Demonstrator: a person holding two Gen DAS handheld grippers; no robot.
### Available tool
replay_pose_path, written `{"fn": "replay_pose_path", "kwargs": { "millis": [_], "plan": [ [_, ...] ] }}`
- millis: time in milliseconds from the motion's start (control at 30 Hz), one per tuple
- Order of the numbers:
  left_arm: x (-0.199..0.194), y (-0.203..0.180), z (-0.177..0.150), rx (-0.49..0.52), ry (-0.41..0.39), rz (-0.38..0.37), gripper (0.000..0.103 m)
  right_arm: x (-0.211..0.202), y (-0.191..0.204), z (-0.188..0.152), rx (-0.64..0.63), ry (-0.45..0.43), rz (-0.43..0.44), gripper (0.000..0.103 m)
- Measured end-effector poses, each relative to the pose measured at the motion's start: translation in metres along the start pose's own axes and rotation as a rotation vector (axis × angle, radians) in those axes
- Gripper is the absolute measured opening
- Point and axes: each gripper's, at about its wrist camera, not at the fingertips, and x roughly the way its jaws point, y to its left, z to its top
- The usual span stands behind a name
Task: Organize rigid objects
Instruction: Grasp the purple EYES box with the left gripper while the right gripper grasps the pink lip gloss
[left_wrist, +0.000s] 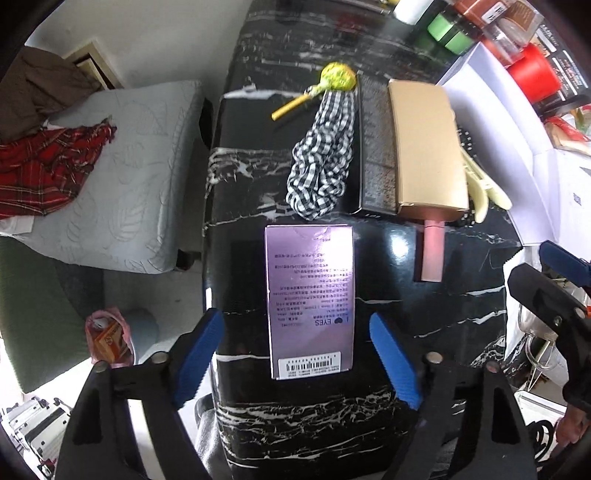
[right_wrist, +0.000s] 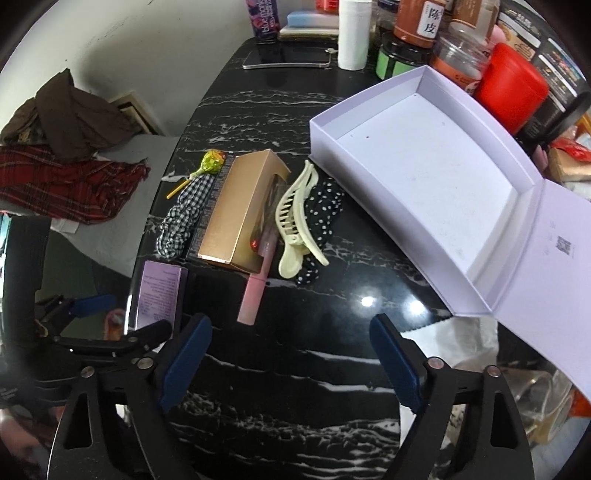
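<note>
A purple box (left_wrist: 310, 299) lies flat on the black marble table (left_wrist: 295, 413); it also shows in the right wrist view (right_wrist: 159, 293). My left gripper (left_wrist: 295, 358) is open, its blue fingers on either side of the box's near end, not touching it. A gold box (right_wrist: 240, 210), a pink tube (right_wrist: 255, 291), a cream hair claw (right_wrist: 295, 221), a lollipop (right_wrist: 212, 162) and two scrunchies lie beyond. My right gripper (right_wrist: 291, 365) is open and empty over bare table, in front of the open white box (right_wrist: 424, 173).
Jars, bottles and a red tub (right_wrist: 509, 88) crowd the table's back right. A tablet (right_wrist: 288, 57) lies at the back. A bed with a red plaid cloth (left_wrist: 48, 170) stands left of the table edge.
</note>
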Motion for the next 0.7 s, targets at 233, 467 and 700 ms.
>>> {"fn": "replay_pose_path", "kwargs": {
  "millis": [233,467,700],
  "plan": [
    [0.004,0.004,0.006,0.01,-0.02,0.001,0.058,0.03,0.004,0.006,-0.004,0.047,0.08,0.062],
    [0.002,-0.002,0.01,0.056,-0.047,0.006,0.053,0.061,0.011,0.011,0.013,0.089,0.122,0.036],
    [0.0,-0.005,0.006,0.057,-0.048,0.014,0.053,0.067,0.017,0.01,0.006,0.067,0.124,0.012]
  ]
}}
